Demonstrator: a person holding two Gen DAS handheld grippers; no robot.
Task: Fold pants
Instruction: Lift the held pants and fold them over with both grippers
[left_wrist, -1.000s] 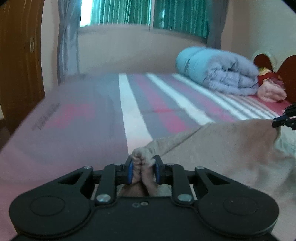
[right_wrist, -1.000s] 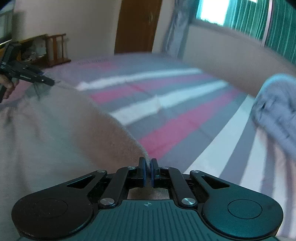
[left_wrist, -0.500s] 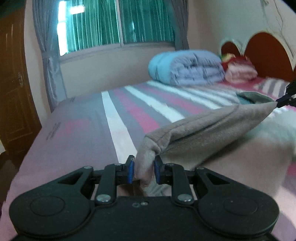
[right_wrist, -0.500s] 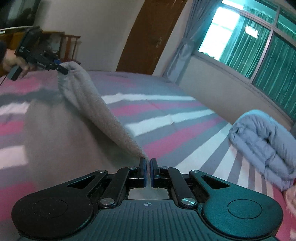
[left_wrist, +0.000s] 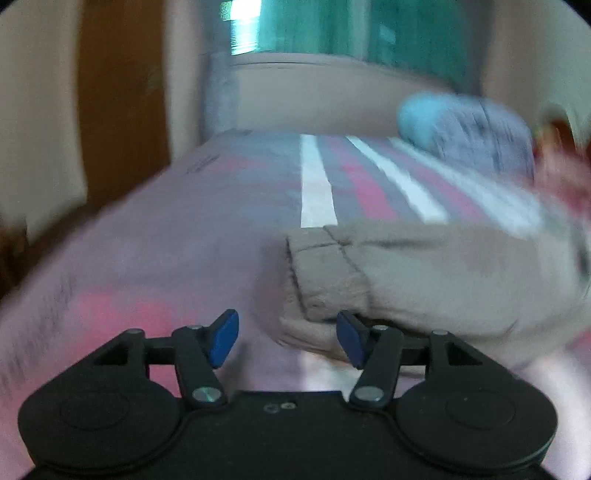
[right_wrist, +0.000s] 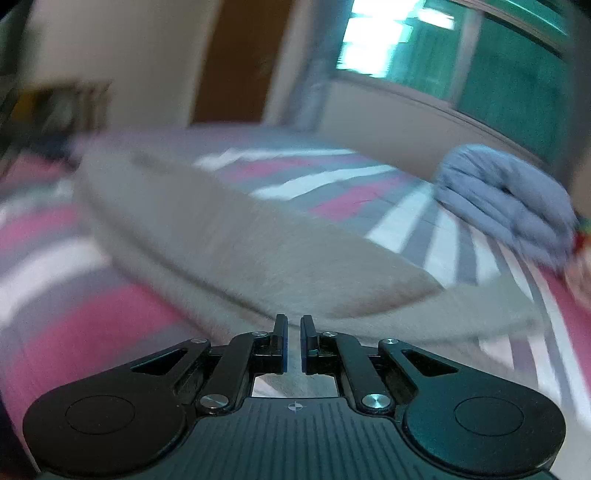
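1. The left claw (left_wrist: 287, 339) has just been opening; its blue pads (left_wrist: 222, 338) stand apart, and the cuffed end of the pants (left_wrist: 424, 273) lies between them without either pad pressing on it.
2. The right claw (right_wrist: 293, 341) is all but closed, with only a thin slit between the fingers; whether cloth is caught there I cannot tell.
3. The pants (right_wrist: 236, 236) are grey-brown and fleecy, doubled over into a long band, with a stitched cuff at the left end.
4. They lie flat on the striped bed (left_wrist: 317, 184), near its front edge.
5. A rolled blue-grey quilt (right_wrist: 506, 195) sits at the bed's far right corner.
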